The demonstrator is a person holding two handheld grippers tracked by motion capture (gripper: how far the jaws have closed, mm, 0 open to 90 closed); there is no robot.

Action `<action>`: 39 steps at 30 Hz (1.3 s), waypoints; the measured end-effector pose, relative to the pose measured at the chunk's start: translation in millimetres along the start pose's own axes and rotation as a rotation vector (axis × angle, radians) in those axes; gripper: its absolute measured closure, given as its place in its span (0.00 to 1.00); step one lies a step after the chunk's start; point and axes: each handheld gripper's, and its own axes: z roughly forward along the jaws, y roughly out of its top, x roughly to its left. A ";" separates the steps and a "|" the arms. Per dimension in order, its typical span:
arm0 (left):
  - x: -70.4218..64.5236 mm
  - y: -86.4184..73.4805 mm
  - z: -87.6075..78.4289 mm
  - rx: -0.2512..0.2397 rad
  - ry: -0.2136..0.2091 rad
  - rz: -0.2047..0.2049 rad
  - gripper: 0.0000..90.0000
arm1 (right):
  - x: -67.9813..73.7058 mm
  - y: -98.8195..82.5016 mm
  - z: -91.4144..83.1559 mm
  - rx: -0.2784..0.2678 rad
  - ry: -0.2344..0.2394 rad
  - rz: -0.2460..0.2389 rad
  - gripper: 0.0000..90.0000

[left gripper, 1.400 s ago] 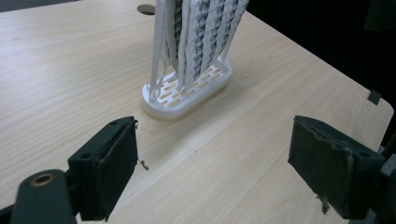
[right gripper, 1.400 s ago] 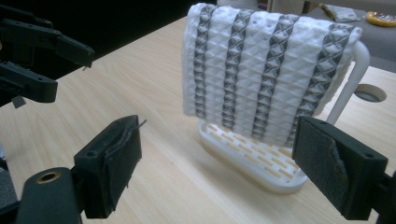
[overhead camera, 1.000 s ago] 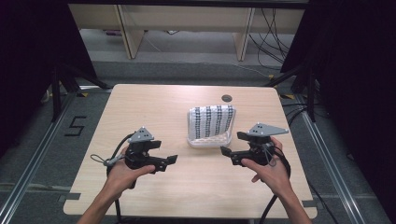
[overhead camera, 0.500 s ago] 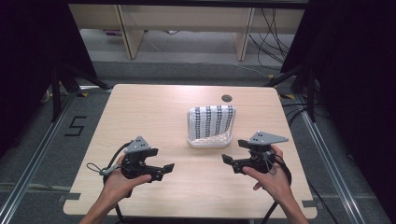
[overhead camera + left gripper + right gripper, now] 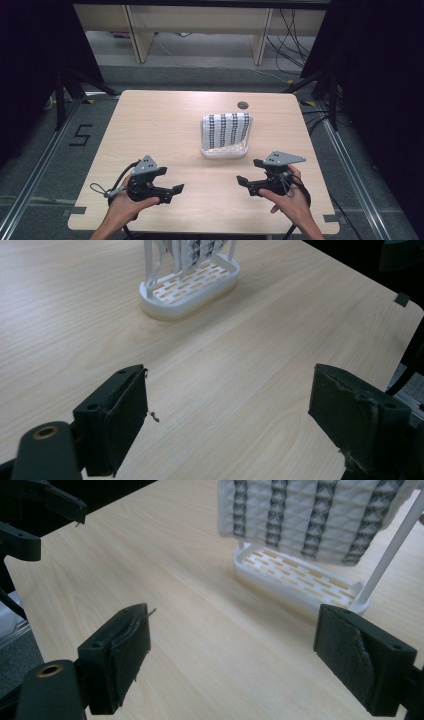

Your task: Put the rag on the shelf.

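The counter (image 5: 165, 130) is a light wood-grain top standing on a grey floor (image 5: 45, 165), where the numeral "5" (image 5: 80, 135) is marked at the left. A small round hole (image 5: 243, 105) sits near the counter's far edge.

A white rack (image 5: 225, 150) stands right of the counter's centre. It has an oval slotted base and thin upright rods. A white cloth (image 5: 226, 130) with dark vertical patterned stripes hangs over the rack, its lower edge above the base.

The left gripper (image 5: 172, 191) is held in the left hand (image 5: 127, 205) near the front edge, left of centre, pointing right. Its jaws are wide apart and hold nothing. In the left gripper view the rack base (image 5: 190, 285) lies ahead, well apart from the jaws, with bare counter between.

The right gripper (image 5: 248, 171) is held in the right hand (image 5: 290, 200) near the front edge, right of centre, pointing left. A grey three-cornered plate (image 5: 283, 159) sits on top. Its jaws are wide apart and hold nothing. In the right gripper view the cloth (image 5: 310, 515) and rack (image 5: 300, 580) lie ahead to the right, and the left gripper (image 5: 35, 515) shows at upper left.

The two grippers face each other, well apart. Neither touches the rack.
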 end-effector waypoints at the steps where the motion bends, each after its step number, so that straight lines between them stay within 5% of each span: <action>1: -0.8 -5.4 0.5 -0.005 0.006 0.005 0.16 | 0.5 -5.4 2.0 0.006 0.011 0.006 0.18; 10: -1.8 -27.0 -5.4 0.001 0.030 0.016 0.16 | 1.5 -26.5 5.9 0.043 0.018 0.040 0.18; 12: -0.3 -29.1 -9.0 0.027 0.032 0.042 0.16 | -1.3 -29.5 7.6 0.026 0.017 -0.002 0.18; 14: -2.1 -32.6 -8.1 0.002 0.032 0.018 0.16 | 1.1 -32.4 7.3 0.036 0.029 0.026 0.18; 16: -1.0 -34.1 -9.8 0.019 0.034 0.036 0.16 | 3.7 -33.9 6.3 0.044 0.018 0.037 0.18; 18: -2.9 -39.9 -9.8 0.016 0.037 0.027 0.16 | 3.5 -37.5 7.0 0.030 0.022 -0.008 0.18; 19: -3.8 -41.7 -9.5 0.013 0.038 0.023 0.16 | 7.4 -39.1 5.5 0.042 0.010 0.025 0.18; 20: -4.5 -43.8 -9.6 0.016 0.040 0.025 0.16 | 5.2 -39.9 6.0 0.035 0.011 -0.018 0.18; 22: -5.0 -47.3 -9.9 0.030 0.044 0.046 0.16 | 9.5 -43.4 6.0 0.042 0.024 0.011 0.18; 26: -5.7 -53.6 -9.2 0.059 0.049 0.080 0.17 | 11.9 -49.5 4.7 0.040 0.024 -0.011 0.18; 32: -7.3 -63.2 -7.2 0.047 0.051 0.069 0.17 | 16.7 -59.9 4.2 0.056 0.013 -0.006 0.18; 33: -6.6 -64.1 -9.3 0.078 0.062 0.081 0.17 | 15.9 -61.3 4.5 0.059 0.010 -0.023 0.18; 35: -7.6 -68.2 -6.7 0.052 0.049 0.061 0.17 | 15.2 -64.3 5.7 0.073 0.016 -0.030 0.18; 38: -6.5 -71.2 -8.8 0.094 0.050 0.082 0.17 | 16.4 -68.9 6.7 0.096 -0.009 -0.035 0.18; 39: -7.9 -73.4 -6.1 0.060 0.048 0.059 0.17 | 15.3 -70.3 8.0 0.093 -0.007 -0.045 0.18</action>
